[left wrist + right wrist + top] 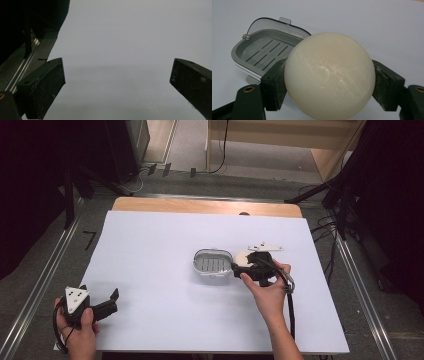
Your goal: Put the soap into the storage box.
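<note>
I see the table (150, 320) under a white sheet (165, 270), with an open grey soap dish (212, 263) resting directly on it, right of centre.

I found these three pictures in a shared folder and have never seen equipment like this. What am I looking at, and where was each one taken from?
A person sits at a table covered in white and holds a hand-operated claw in each hand. The wide picture comes from a camera above, looking down. The other two come from small cameras riding on the claws, looking along their black jaws. The left claw rests near the table's front left corner, jaws apart, with nothing between them. The right claw is clamped on a round, cream-coloured bar of soap. Just beyond it lies an open grey soap dish with a slotted bottom and a hinged clear lid, with nothing in it.
</note>
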Action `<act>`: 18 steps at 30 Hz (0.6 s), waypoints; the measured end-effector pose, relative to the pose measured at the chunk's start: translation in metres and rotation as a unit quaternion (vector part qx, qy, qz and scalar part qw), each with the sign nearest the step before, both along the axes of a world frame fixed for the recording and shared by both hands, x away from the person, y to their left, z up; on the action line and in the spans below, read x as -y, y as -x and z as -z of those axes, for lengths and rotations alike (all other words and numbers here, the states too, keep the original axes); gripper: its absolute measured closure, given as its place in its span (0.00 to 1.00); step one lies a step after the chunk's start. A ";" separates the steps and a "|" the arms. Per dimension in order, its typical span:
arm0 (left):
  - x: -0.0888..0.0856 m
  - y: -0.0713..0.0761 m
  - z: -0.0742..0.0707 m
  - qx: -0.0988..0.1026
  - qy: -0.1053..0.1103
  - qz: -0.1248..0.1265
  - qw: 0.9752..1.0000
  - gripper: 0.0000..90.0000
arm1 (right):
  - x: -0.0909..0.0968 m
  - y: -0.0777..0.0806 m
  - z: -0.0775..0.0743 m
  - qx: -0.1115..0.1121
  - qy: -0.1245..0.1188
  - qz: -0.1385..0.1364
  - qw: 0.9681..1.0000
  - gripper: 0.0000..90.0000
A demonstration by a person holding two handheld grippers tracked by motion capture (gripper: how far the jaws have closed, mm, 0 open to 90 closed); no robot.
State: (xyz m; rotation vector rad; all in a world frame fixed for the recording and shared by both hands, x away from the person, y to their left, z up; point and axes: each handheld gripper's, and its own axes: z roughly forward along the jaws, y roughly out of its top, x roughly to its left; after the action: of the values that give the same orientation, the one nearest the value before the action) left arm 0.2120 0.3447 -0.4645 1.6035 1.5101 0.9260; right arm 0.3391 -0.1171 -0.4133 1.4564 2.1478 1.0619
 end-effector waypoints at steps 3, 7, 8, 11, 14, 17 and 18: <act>0.000 0.000 0.000 0.000 0.001 0.000 1.000 0.00 | -0.001 0.000 -0.001 0.001 0.000 0.000 1.000 0.28; 0.000 0.000 0.000 0.000 0.000 0.001 1.000 0.00 | -0.004 -0.001 -0.004 0.003 -0.001 -0.003 1.000 0.28; 0.000 0.000 0.000 -0.001 0.001 0.000 1.000 0.00 | -0.005 -0.002 -0.005 0.004 -0.001 -0.005 1.000 0.28; 0.000 0.000 0.000 0.000 0.001 0.001 1.000 0.00 | -0.009 -0.002 -0.006 0.005 -0.003 -0.006 1.000 0.28; 0.000 -0.001 0.000 0.000 0.001 0.001 1.000 0.00 | -0.013 -0.002 -0.008 0.007 -0.003 -0.010 1.000 0.28; -0.001 -0.001 0.000 -0.001 0.002 0.002 1.000 0.00 | -0.018 -0.003 -0.010 0.007 -0.003 -0.014 1.000 0.28; 0.000 -0.001 0.000 -0.001 0.002 0.002 1.000 0.00 | -0.019 -0.003 -0.010 0.008 -0.002 -0.015 1.000 0.28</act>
State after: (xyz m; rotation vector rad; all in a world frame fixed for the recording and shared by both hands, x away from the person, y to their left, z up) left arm 0.2127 0.3452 -0.4647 1.6044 1.5097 0.9186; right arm 0.3423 -0.0985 -0.4035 1.4150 2.1648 1.0848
